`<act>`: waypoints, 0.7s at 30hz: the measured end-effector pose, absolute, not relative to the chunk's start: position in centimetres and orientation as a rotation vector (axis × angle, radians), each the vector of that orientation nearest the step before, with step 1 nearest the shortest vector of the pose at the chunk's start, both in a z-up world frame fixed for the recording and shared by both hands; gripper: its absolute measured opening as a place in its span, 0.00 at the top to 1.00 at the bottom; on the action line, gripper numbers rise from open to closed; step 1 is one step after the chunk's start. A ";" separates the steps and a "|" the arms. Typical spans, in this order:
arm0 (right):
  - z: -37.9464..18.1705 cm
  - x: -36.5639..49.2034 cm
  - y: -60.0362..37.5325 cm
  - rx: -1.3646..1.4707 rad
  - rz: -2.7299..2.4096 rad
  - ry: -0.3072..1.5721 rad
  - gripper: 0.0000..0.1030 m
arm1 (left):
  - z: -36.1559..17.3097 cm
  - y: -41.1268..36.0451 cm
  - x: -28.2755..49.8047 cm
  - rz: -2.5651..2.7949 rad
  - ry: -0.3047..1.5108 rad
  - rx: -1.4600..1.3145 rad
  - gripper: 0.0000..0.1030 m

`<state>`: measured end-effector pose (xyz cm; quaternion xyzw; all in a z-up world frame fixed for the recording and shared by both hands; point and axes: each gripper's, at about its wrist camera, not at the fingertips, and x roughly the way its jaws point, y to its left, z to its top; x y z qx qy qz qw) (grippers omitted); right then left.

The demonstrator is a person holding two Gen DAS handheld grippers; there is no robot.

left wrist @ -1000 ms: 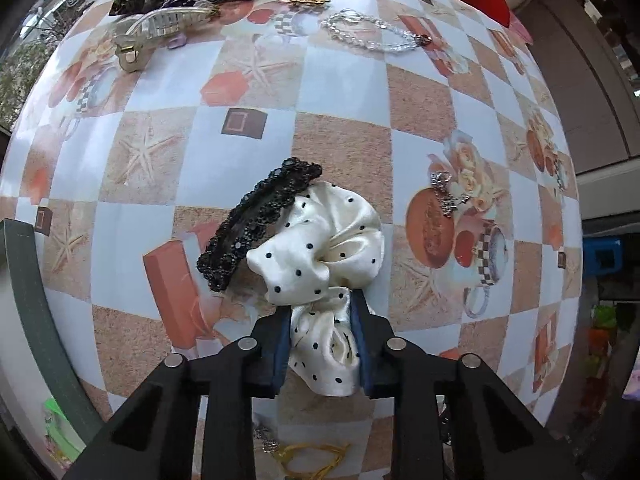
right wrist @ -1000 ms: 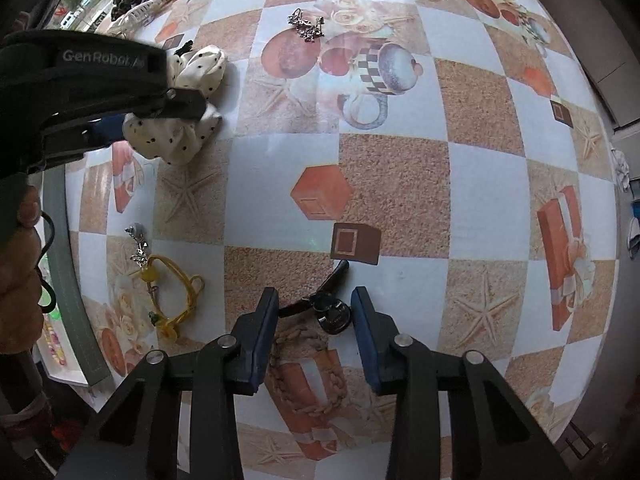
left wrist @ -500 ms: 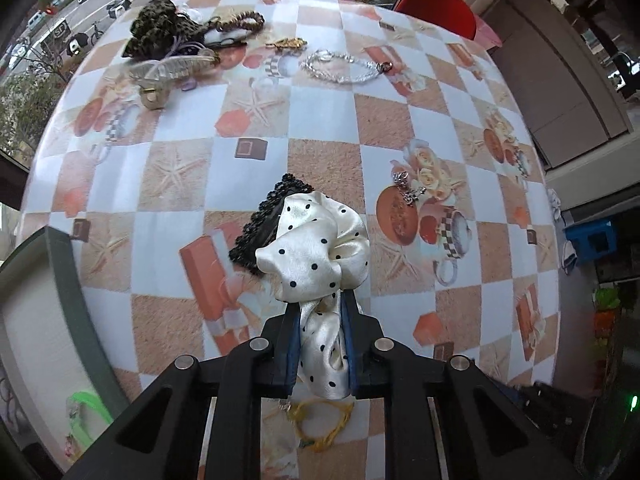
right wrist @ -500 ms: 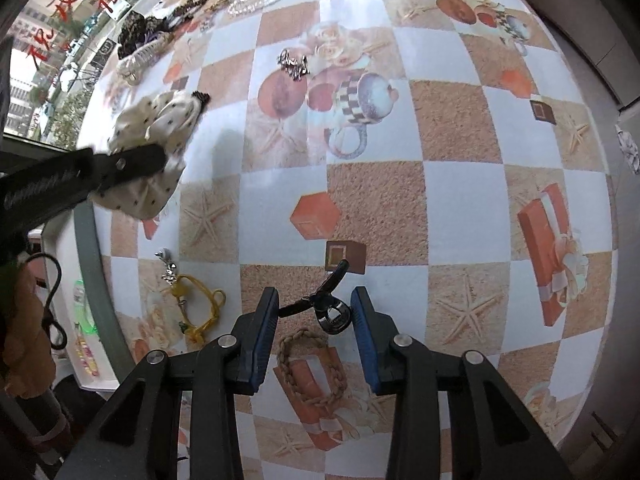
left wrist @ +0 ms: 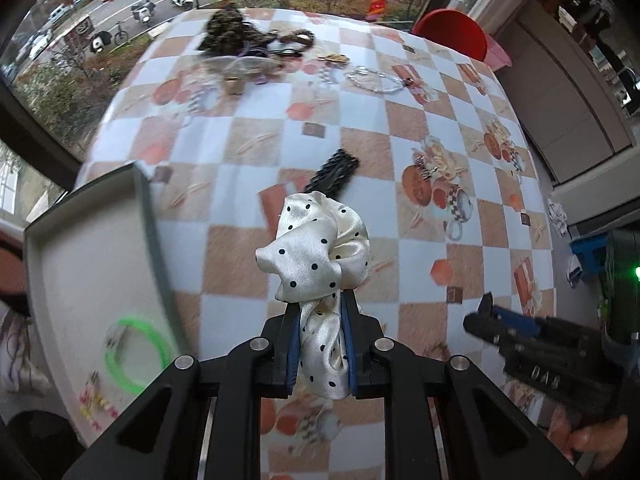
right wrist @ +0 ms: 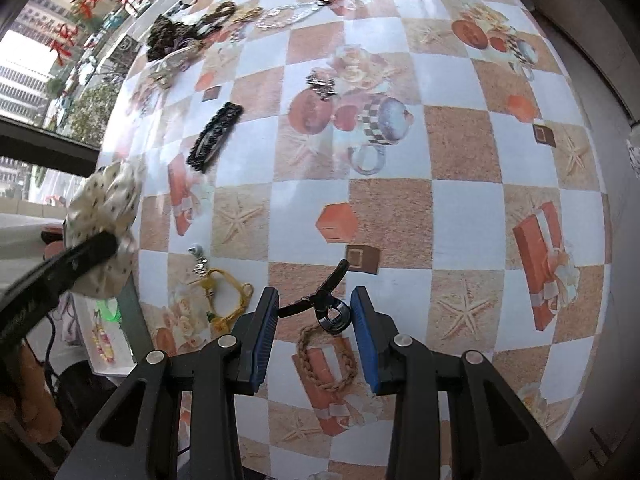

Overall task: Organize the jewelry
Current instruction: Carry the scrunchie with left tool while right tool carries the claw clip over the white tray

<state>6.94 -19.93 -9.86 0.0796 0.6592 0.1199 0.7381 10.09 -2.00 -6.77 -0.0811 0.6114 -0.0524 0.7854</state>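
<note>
Checkered bench [left wrist: 248,140]; cream polka-dot satin scrunchie [left wrist: 316,248] is clamped by left hand-held gripper [left wrist: 320,350]; small black clip [right wrist: 326,300] is gripped by right hand-held gripper [right wrist: 316,332].

Your cream, black-dotted satin scrunchie [left wrist: 316,256] is pinched by its lower folds between your left jaws, its bunched top bulging out past their tips, clear of the cloth. Your black hair clip [right wrist: 320,304] hangs between your right jaws, ring end near the right pad, thin arm slanting away beyond the tips. A braided tan bracelet [right wrist: 326,356] lies flat below that gap; a yellow cord bracelet [right wrist: 228,300] lies left of it.
</note>
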 end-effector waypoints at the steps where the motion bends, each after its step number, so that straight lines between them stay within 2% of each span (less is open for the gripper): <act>1: -9.7 6.9 -19.6 0.169 0.271 1.447 0.61 | -6.6 -1.4 9.5 -0.106 1.316 -0.182 0.79; 8: -8.1 6.7 -15.2 0.137 0.333 1.426 0.61 | -6.4 3.5 6.1 -0.053 1.319 -0.214 0.79; 21: -6.8 4.0 -1.3 0.057 0.465 1.413 0.61 | -7.8 16.0 1.9 0.042 1.325 -0.278 0.79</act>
